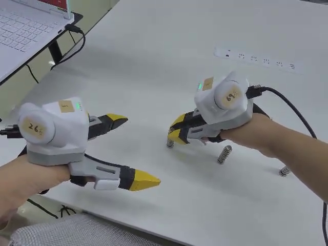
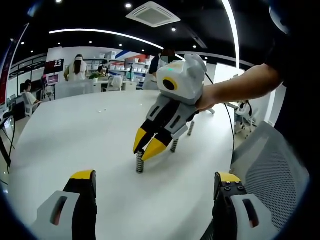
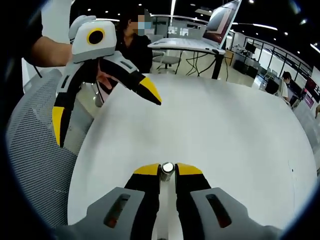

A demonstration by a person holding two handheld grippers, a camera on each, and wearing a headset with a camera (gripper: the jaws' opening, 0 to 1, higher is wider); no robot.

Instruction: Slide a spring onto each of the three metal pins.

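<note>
The white tabletop [image 1: 169, 46] takes up most of the head view. A laptop [image 1: 25, 25] sits on a stand off its far left corner, and a power strip [image 1: 259, 59] lies towards the far right edge.

The left gripper [image 1: 141, 149] hangs over the near left edge with its jaws spread wide and nothing between them. The right gripper [image 1: 173, 132] is tipped down near the middle of the near edge, its yellow tips pressed together on a spring [image 1: 170, 143] that stands upright on the surface. In the right gripper view a round metal top shows between the tips; whether that is the pin's head or the spring's last coil I cannot tell.

A second spring [image 1: 224, 154] stands just beside it and a third spring [image 1: 284, 171] farther towards the near right corner, both upright.

The pinch looks narrow and high on the coil, so the risk is sideways force. A slight tilt of the hand could topple the pin or let the spring flick free and roll off the near edge. The wrist also passes close over the second spring and could knock it.
</note>
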